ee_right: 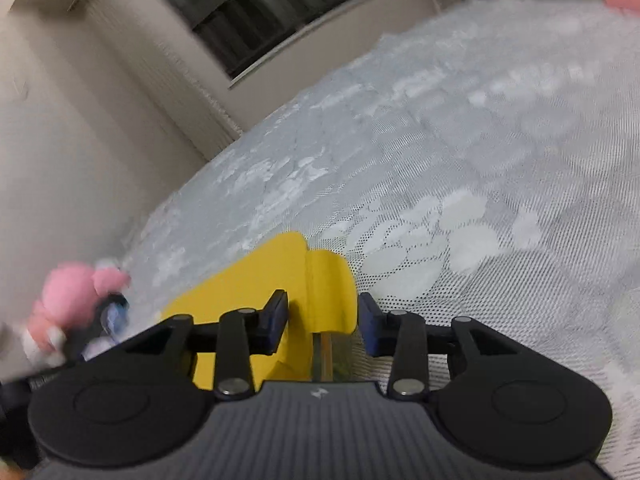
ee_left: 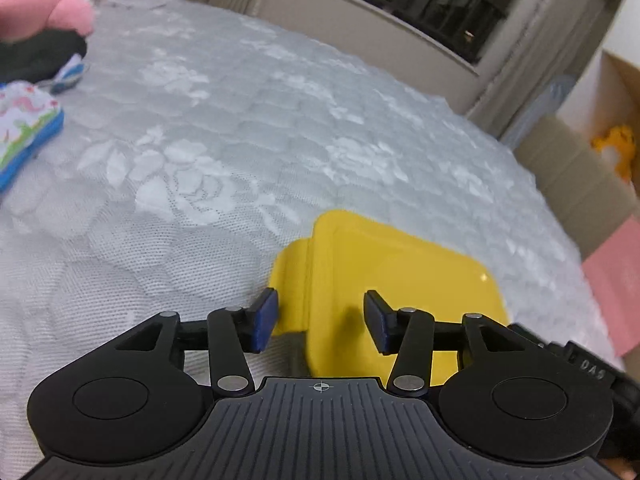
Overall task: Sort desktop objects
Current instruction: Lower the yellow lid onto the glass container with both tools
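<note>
Over the yellow box (ee_left: pixel 384 280), both grippers' jaws stand part-open around its end tabs, pads not pressing.

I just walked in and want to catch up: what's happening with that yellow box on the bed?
A person is working two handheld grippers at a yellow lidded box lying on a white lace bedcover. The left gripper straddles one side latch, the right gripper the opposite latch. Both sets of jaws stand apart, not clamped. A pink plush toy and a blue-edged patterned pouch lie further off.
</note>
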Demonstrator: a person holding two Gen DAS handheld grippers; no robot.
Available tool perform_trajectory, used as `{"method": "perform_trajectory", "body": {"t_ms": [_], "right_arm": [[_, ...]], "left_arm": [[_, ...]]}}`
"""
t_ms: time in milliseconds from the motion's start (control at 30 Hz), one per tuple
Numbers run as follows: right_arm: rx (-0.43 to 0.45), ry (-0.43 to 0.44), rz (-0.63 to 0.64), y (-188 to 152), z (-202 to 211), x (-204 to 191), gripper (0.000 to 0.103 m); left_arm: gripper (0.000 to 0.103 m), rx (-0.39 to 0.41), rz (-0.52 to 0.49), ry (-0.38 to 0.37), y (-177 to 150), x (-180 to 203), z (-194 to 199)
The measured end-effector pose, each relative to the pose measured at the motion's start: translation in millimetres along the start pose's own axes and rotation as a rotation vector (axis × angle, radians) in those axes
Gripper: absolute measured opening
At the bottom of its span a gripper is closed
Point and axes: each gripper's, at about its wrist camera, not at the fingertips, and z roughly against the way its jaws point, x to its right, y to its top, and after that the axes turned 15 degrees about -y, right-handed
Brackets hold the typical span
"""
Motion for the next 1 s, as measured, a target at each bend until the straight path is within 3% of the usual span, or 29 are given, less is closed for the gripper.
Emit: {"method": "perform_trajectory", "body": {"t_ms": [200,333,400,500,600,700,800,900,933,967,1000], "right_arm": [[-0.031,0.024,-0.026,-0.4,5.4,9.9,0.044],[0.087,-0.013,-0.025,1.9,28.2,6.6,0.044],[0.13,-0.027,0.039,2.6,36.1,-7.8,0.044],[0.156,-0.026,0.159,-2.2,37.0,-35.1,0.036],[0.096,-0.027,0.222,-6.6,21.3,-52.6,0.03],[0.088,-0.024,0.244,-7.8,2.8,-58.3,0.008],[0.085,-0.042,0.263,-1.1,-2.5,-61.6,0.005],[0.081,-0.032,0.185,1.3,16.4,-48.0,0.014],[0.101,-0.036,0.148,0.3,26.4,-39.5,0.028],[0.133,-0.054,0.114,-2.6,35.9,-30.1,0.051],[0.165,-0.071,0.08,-5.4,45.5,-20.6,0.058]], "left_arm": [[0.05,0.033,-0.056,0.029,-2.3,9.5,9.1],[0.051,0.102,-0.131,0.034,0.4,30.1,28.0],[0.051,0.102,-0.149,0.007,2.4,40.8,29.7],[0.051,0.079,-0.167,-0.022,2.9,52.7,21.6],[0.051,0.026,-0.158,-0.02,-0.9,53.8,0.8],[0.048,0.008,-0.175,-0.003,-5.6,50.8,-16.7],[0.048,0.017,-0.219,0.038,-7.8,58.1,-20.3],[0.049,0.018,-0.208,0.027,-10.9,55.8,-12.9],[0.051,0.026,-0.212,0.026,-12.7,55.1,-9.1],[0.051,0.032,-0.218,0.029,-14.4,55.7,-5.6],[0.052,0.036,-0.223,0.033,-15.9,56.5,-3.6]]}}
